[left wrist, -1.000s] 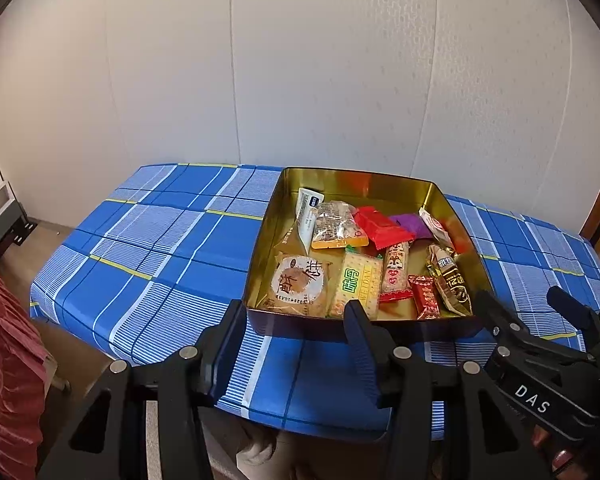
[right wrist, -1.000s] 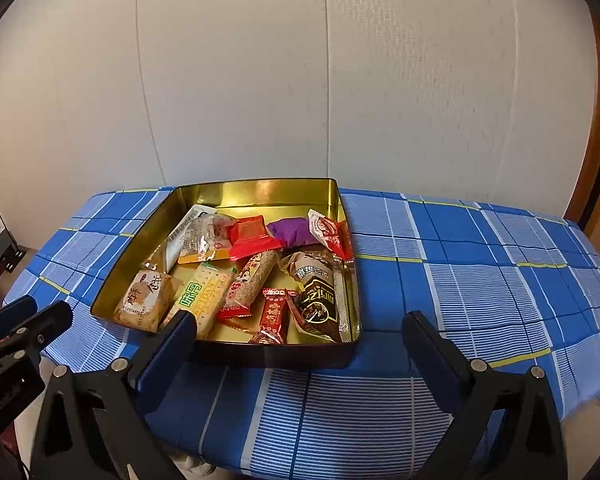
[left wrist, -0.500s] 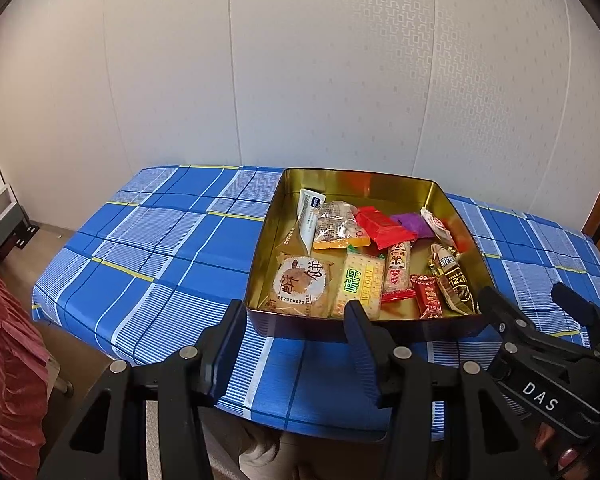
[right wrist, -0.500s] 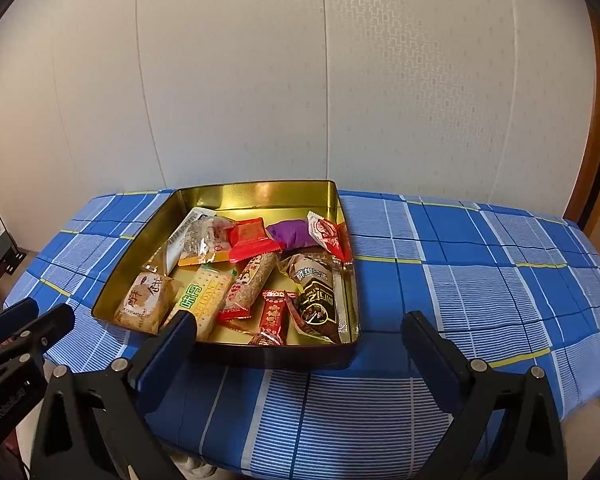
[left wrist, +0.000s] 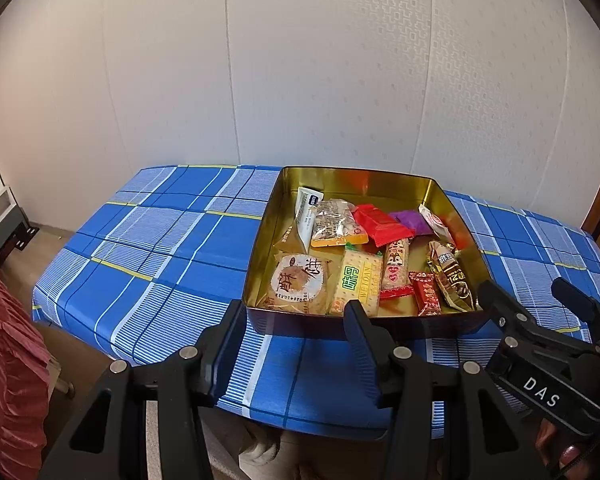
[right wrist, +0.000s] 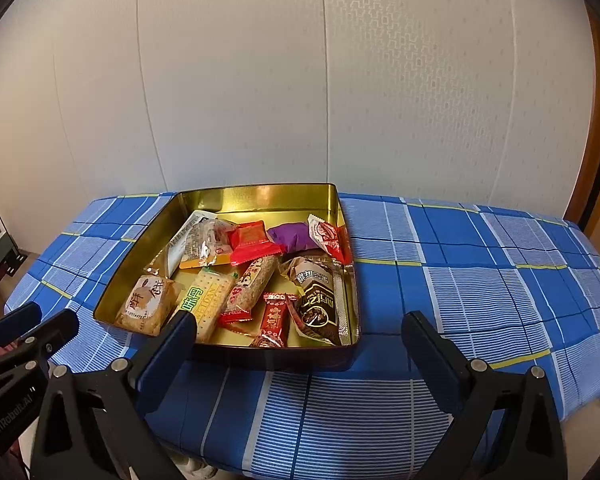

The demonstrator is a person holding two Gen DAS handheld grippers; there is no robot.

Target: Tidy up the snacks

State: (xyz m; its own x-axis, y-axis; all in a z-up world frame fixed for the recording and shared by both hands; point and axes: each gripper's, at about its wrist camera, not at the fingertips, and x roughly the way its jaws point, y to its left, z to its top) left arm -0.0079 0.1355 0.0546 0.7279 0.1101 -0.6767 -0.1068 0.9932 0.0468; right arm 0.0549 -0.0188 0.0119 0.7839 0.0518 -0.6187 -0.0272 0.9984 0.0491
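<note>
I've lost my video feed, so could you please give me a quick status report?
Left gripper and right gripper open, empty, short of the table edge. Snacks all in the gold tin. Nothing blocking.

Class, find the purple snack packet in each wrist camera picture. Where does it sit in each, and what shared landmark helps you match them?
Left wrist view: purple packet at the tin's far right, between a red packet and a red-and-white one.
Right wrist view: purple packet at the far middle, same neighbours.
Shared landmark: the gold tin.
</note>
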